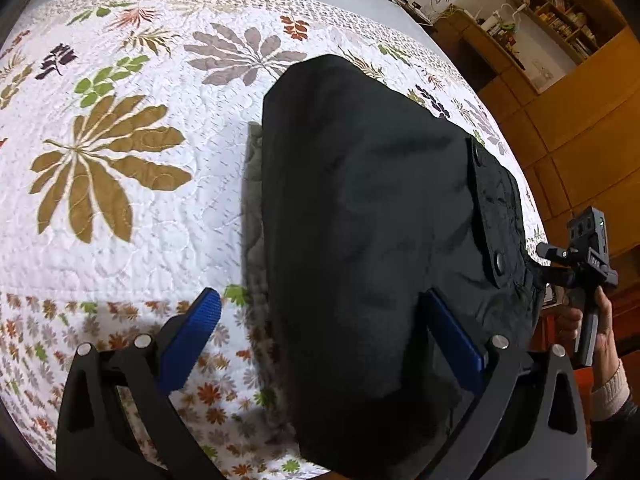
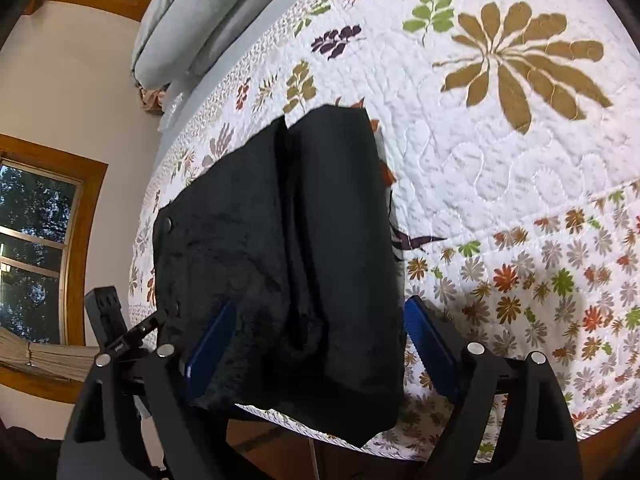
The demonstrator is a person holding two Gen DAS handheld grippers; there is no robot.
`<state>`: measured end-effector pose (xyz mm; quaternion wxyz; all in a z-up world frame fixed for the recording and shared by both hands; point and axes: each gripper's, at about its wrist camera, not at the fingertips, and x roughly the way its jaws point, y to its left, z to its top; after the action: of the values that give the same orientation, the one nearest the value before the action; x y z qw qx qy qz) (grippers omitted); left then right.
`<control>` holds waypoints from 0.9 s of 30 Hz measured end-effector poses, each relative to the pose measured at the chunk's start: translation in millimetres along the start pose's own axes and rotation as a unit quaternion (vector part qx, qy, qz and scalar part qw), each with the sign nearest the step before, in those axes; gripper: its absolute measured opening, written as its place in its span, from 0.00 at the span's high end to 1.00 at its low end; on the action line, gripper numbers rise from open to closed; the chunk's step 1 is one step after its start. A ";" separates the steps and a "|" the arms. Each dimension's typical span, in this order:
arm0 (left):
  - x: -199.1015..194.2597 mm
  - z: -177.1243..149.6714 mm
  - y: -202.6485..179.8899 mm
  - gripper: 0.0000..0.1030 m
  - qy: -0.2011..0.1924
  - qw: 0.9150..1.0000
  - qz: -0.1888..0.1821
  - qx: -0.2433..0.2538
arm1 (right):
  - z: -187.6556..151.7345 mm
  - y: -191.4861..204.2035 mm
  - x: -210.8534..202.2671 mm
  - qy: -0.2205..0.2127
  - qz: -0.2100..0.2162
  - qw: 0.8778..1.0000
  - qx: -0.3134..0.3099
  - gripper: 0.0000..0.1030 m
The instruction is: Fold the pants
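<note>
Left wrist view: black pants [image 1: 360, 220] lie folded near the bed's [image 1: 120, 240] edge; the left claw [image 1: 320, 340] is spread wide, released. Right wrist view: the right claw [image 2: 316, 344] is likewise released, straddling the pants [image 2: 300, 260].

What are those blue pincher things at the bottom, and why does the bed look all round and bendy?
They are grabbing tools that a person holds, one in each hand. Each carries a camera with a very wide lens, which bends the picture. One picture looks along the left tool, the other along the right tool. You can even see the person's right hand gripping a handle. On the white quilted bedspread with leaf patterns lie black folded pants with snap buttons. Both tools have their blue fingers spread open around the pants' near edge; nothing is squeezed.
</note>
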<state>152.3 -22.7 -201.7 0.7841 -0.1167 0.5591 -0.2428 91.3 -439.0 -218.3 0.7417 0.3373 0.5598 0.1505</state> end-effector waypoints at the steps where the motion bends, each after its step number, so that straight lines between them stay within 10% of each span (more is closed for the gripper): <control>1: 2.5 1.5 -0.3 0.02 0.005 1.000 -0.005 -0.002 | -0.7 0.5 0.8 0.002 0.002 1.000 -0.001 0.16; 27: 48.2 9.7 -16.9 0.02 0.117 0.989 -0.089 -0.010 | -2.2 17.3 35.4 0.041 0.008 0.999 -0.033 0.09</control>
<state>169.5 -62.6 -230.2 0.6876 -0.1446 0.6363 -0.3185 103.5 -404.4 -232.9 0.7273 0.3110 0.5821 0.1883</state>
